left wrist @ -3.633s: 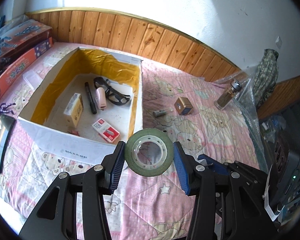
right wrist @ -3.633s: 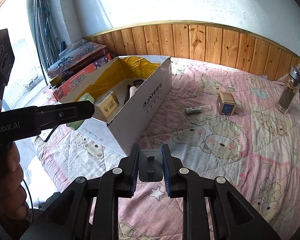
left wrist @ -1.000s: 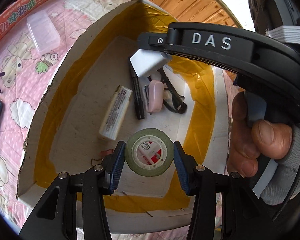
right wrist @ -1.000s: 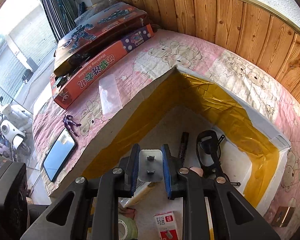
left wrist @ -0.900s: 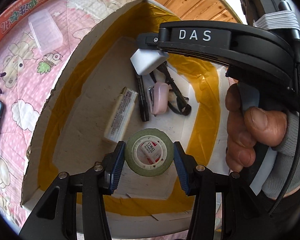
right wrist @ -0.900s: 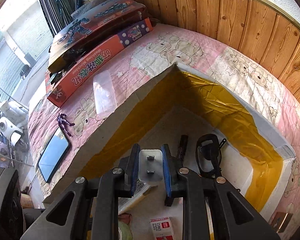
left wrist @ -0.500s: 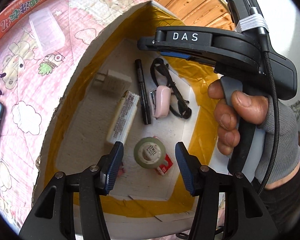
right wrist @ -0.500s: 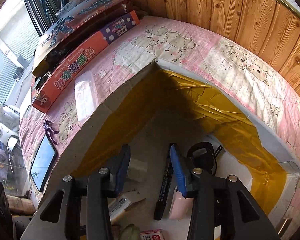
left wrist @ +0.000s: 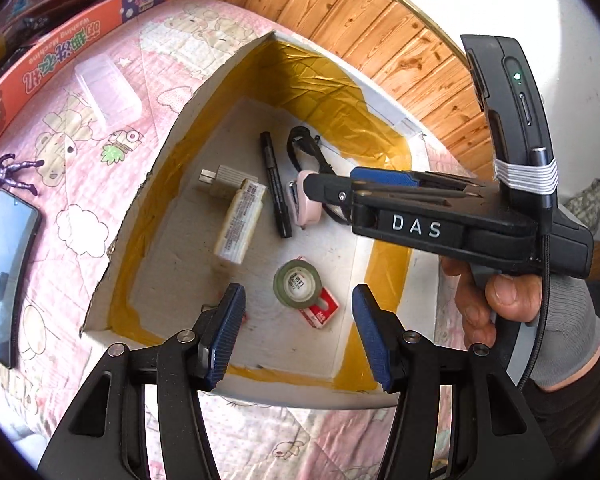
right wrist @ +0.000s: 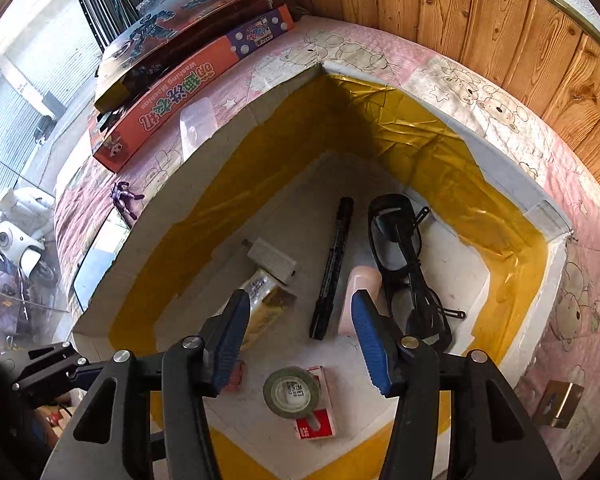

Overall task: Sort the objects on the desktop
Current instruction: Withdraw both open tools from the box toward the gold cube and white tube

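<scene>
Now both my grippers, left (left wrist: 298,332) and right (right wrist: 298,336), are spreading empty fingers; tape roll (left wrist: 297,283) and charger plug (right wrist: 271,261) are lying delivered in the cardboard box (left wrist: 188,104).

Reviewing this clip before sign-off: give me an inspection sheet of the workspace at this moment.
Surface: pink quilt.
Job's things: cardboard box holds tape roll on a red packet, white charger, marker, glasses.
Clutter: phone, purple figure, clear case on the quilt.
Grippers: left gripper and right gripper open, empty; the right's jaws have just been opening.
Cables: black lead at right handle.
Surroundings: wood panelling, stacked game boxes.
</scene>
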The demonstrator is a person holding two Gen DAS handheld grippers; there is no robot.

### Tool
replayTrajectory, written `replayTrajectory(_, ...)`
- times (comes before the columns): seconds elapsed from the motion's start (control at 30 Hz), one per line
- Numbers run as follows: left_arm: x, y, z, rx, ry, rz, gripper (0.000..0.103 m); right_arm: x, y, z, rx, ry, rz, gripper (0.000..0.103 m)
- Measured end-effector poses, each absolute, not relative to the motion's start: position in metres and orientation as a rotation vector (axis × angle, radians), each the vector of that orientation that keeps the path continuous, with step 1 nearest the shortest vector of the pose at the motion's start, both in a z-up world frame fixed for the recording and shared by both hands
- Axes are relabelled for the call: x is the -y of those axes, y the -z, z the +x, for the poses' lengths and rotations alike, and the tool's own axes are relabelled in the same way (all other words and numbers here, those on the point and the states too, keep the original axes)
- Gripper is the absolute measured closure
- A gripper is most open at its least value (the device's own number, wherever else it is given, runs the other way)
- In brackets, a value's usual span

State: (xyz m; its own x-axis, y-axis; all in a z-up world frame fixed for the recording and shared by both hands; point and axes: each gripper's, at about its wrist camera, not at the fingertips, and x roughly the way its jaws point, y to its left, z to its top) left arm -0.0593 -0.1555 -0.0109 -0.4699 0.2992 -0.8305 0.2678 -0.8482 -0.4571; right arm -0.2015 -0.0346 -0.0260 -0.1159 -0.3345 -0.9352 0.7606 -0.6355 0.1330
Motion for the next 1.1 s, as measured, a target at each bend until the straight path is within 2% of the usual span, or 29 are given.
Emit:
replayTrajectory(0.2, 0.142, -0.003, -0.043, 0.79, -2.586, -1.58, 0.045, 0.018, 0.013, -0.175, -0.575, 1.837, 1.349, 0.045)
replayTrajectory(0.67, 0.105, -0.041, -0.015, 0.547, -2.751, -1.471, 0.045, -0.025, -0.014, -0.147, -0.531, 1.886, 1.295, 0.041)
replayTrajectory(1.1, 0.076, -0.053, -0.003, 0.439, -2.809, -1.44, 0.045, -0.057, -0.023, -0.122, -0.518, 1.918, 1.202, 0.039)
